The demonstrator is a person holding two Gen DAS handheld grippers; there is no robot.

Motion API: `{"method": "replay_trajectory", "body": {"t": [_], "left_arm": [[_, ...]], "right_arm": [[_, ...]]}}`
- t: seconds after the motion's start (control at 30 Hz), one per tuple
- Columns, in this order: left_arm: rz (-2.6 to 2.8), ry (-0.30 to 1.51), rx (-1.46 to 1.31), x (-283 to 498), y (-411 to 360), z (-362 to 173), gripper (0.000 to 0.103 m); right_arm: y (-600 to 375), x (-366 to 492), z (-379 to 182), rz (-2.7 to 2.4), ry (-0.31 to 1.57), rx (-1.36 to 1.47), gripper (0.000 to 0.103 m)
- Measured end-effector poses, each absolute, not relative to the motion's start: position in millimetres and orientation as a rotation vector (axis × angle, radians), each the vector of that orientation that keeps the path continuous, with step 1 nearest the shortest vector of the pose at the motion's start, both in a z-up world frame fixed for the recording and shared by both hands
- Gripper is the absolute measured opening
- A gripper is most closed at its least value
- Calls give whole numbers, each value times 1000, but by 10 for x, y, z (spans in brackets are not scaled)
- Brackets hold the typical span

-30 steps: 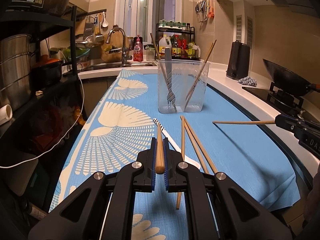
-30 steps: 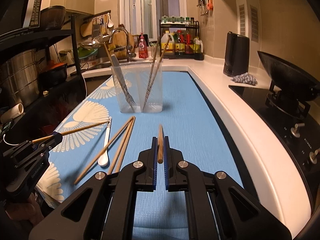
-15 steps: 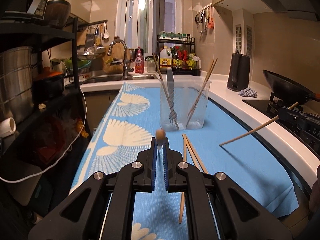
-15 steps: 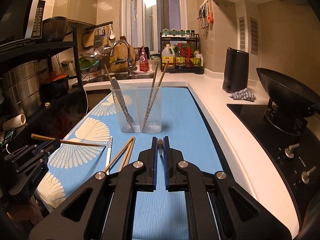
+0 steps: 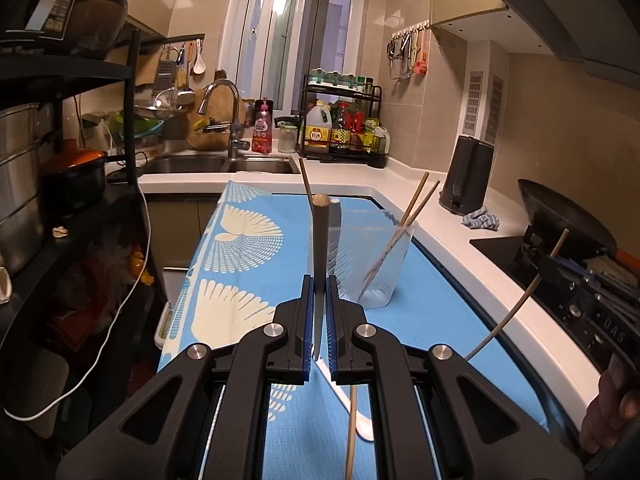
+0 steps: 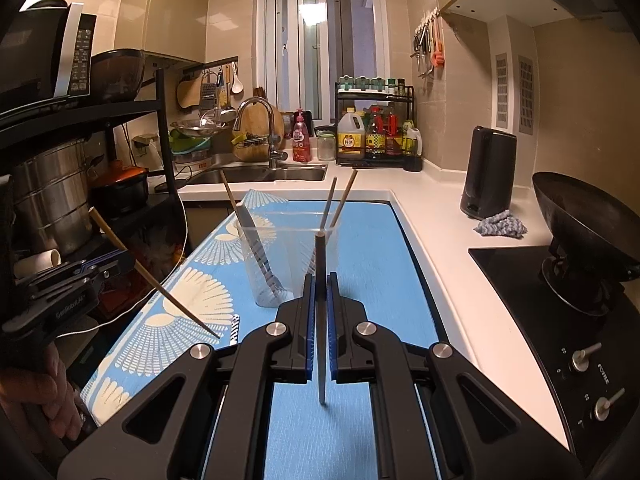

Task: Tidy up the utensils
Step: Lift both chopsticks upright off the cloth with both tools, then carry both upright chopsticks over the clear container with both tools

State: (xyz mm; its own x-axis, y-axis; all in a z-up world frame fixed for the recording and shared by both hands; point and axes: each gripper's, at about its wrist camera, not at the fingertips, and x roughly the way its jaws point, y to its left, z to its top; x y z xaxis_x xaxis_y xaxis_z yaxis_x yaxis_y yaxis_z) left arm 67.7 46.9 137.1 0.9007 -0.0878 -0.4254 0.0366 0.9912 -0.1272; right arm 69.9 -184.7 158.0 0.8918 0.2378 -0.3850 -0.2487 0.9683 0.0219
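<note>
My left gripper (image 5: 319,292) is shut on a wooden chopstick (image 5: 320,248), held upright, thick end up, above the blue mat (image 5: 248,276). My right gripper (image 6: 320,292) is shut on another chopstick (image 6: 320,264), also upright. A clear plastic container (image 6: 276,256) stands on the mat just ahead of both grippers, holding a fork (image 6: 256,248) and a few chopsticks (image 6: 340,200). It also shows in the left wrist view (image 5: 380,256). A loose chopstick (image 5: 351,432) and a white spoon (image 5: 360,420) lie on the mat below my left gripper.
A sink with a tap (image 5: 224,108) is at the back. A black kettle (image 6: 486,172), a grey cloth (image 6: 500,226) and a wok (image 6: 580,216) on the hob are on the right. A black shelf rack with pots (image 6: 52,200) stands at the left.
Both grippers have lifted and tilted their chopsticks from lying forward to standing upright, and both have moved closer to the container.
</note>
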Motion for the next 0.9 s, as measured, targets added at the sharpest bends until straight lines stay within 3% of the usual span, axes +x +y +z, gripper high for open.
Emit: {"method": "replay_trajectory", "body": {"t": [0.9], "left_arm": [[-88,611,-187,1214,570,1710,6]], "right_arm": [[-1775,1059,2127,275,365,-33,5]]}}
